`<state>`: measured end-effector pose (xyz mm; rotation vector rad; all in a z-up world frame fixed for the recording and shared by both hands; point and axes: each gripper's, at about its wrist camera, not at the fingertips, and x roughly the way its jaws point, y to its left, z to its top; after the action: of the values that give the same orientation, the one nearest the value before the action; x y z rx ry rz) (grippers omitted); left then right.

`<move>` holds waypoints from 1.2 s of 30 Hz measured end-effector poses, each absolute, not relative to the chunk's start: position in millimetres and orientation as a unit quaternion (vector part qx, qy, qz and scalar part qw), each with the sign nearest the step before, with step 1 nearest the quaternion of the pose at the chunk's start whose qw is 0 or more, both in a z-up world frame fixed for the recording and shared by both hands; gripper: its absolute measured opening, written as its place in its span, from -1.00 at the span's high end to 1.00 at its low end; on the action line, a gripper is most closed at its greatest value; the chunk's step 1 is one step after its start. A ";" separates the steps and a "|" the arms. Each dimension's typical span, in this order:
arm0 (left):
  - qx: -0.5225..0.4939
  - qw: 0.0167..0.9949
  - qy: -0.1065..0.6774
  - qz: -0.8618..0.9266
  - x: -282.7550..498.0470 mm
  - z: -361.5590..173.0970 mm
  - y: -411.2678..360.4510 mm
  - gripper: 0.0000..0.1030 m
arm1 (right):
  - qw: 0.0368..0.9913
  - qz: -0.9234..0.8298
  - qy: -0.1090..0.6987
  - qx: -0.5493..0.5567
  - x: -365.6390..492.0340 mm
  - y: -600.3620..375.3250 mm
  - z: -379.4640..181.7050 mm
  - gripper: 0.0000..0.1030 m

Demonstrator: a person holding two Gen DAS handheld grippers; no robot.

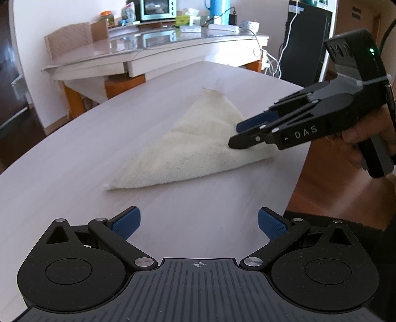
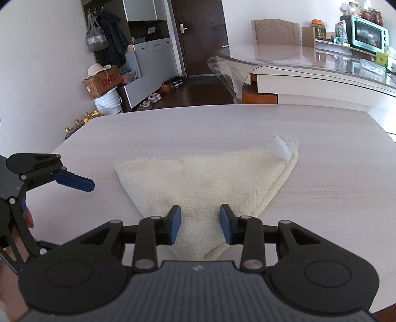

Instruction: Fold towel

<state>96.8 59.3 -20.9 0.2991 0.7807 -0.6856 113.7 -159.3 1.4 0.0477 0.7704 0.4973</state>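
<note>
Towel (image 1: 195, 146): cream terry cloth, folded into a triangle, lying flat on the surface; a white label (image 2: 281, 146) sticks up at its far corner.
Surface (image 1: 74, 158): pale wood-grain tabletop, carrying only the towel.
Right claw (image 2: 200, 223): released; blue pads (image 2: 176, 223) stand apart on either side of the towel's near corner, cloth visible between them, pads not pressing on it. In the left wrist view it reaches in from the right, tips over the towel's right-hand corner.
Right hand (image 1: 363, 138): wrapped round the black handle of the right claw.
Left claw (image 1: 199, 224): released, spread wide, nothing between its pads; held over bare surface, apart from the towel's nearest edge.
Second table (image 1: 153, 57): glossy top behind the surface, bearing a teal toaster oven (image 1: 156, 8) and assorted small items.
Chair (image 2: 276, 31): quilted beige back, at the second table.
</note>
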 end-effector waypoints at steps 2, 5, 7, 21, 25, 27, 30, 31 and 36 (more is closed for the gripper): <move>0.142 0.857 0.371 -0.327 95.3 -21.3 61.3 -1.00 | 0.893 0.245 0.377 0.027 115.7 -161.0 3.6 0.24; 0.140 0.858 0.371 -0.327 93.1 -22.1 64.0 -1.00 | 0.892 0.257 0.369 0.039 118.6 -167.8 10.8 0.25; 0.141 0.857 0.372 -0.328 92.5 -23.3 64.5 -1.00 | 0.894 0.263 0.361 0.017 118.9 -169.5 17.2 0.24; 0.147 0.855 0.376 -0.325 89.5 -25.1 67.7 -1.00 | 0.892 0.282 0.342 -0.085 131.9 -168.4 17.6 0.13; 0.149 0.855 0.374 -0.326 89.2 -24.5 66.9 -1.00 | 0.887 0.300 0.337 -0.099 133.8 -168.7 14.0 0.12; 0.147 0.857 0.371 -0.326 89.2 -23.0 67.3 -1.00 | 0.883 0.314 0.333 -0.105 135.7 -168.7 12.4 0.12; 0.141 0.860 0.366 -0.325 91.7 -20.0 67.6 -1.00 | 0.873 0.355 0.316 -0.112 137.8 -170.3 14.4 0.26; 0.138 0.862 0.364 -0.324 93.2 -18.5 67.4 -1.00 | 0.869 0.367 0.312 -0.114 139.6 -170.7 15.4 0.31; 0.119 0.875 0.355 -0.306 106.6 -7.5 61.9 -1.00 | 0.853 0.391 0.309 -0.153 160.4 -176.4 21.3 0.29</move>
<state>106.6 61.9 -7.5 0.2479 0.7413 -0.6391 160.4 -176.4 21.3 -0.3229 0.6506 0.8218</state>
